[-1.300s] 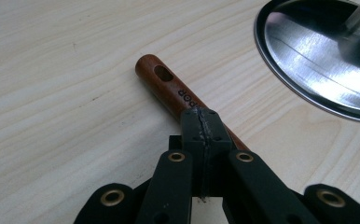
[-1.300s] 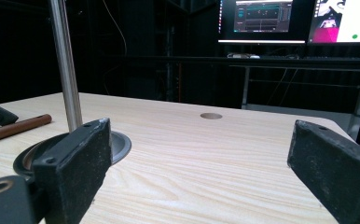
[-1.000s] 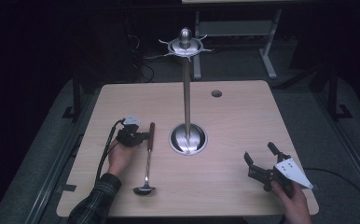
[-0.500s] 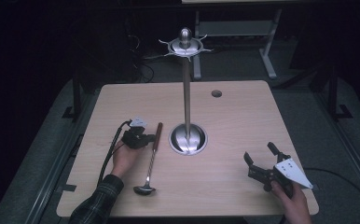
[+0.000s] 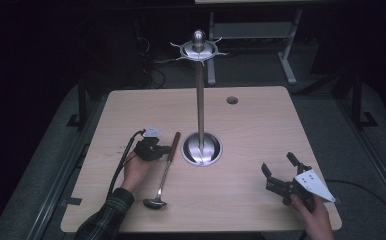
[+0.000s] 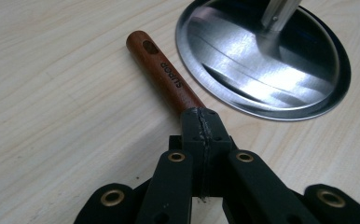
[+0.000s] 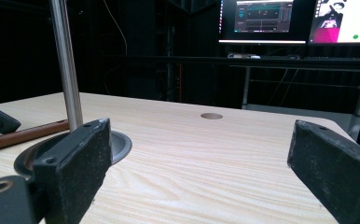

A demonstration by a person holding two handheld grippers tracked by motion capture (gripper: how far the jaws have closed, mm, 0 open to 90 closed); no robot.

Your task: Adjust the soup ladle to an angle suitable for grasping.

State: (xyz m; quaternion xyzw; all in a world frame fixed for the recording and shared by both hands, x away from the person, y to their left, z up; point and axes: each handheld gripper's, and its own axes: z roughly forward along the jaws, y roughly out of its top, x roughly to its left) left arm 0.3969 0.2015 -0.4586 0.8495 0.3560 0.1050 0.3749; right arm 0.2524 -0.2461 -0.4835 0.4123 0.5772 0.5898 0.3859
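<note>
A light wooden table carries a tall polished steel utensil stand: a round domed base, a slim upright pole and a crown of short hooks with a ball finial at the top. The base sits near the table centre.

A ladle with a reddish-brown wooden handle and a steel bowl lies flat on the table just left of the base. Its handle end points away from the person and lies close beside the base rim, apart from it; its bowl lies toward the person's edge. The handle bears the printed word "SUPOR".

The left gripper, held in the person's left hand, is closed on the wooden handle partway along its length, with both black jaws pressed together around it. A black cable trails from this gripper back along the plaid sleeve.

The right gripper, held in the person's right hand, rests low at the table's near right corner, well apart from the stand. Its jaws are spread wide and hold nothing. A grey three-cornered plate sits on top of it.

A round hole is cut in the tabletop toward the far right. Lit monitors stand beyond the table.
</note>
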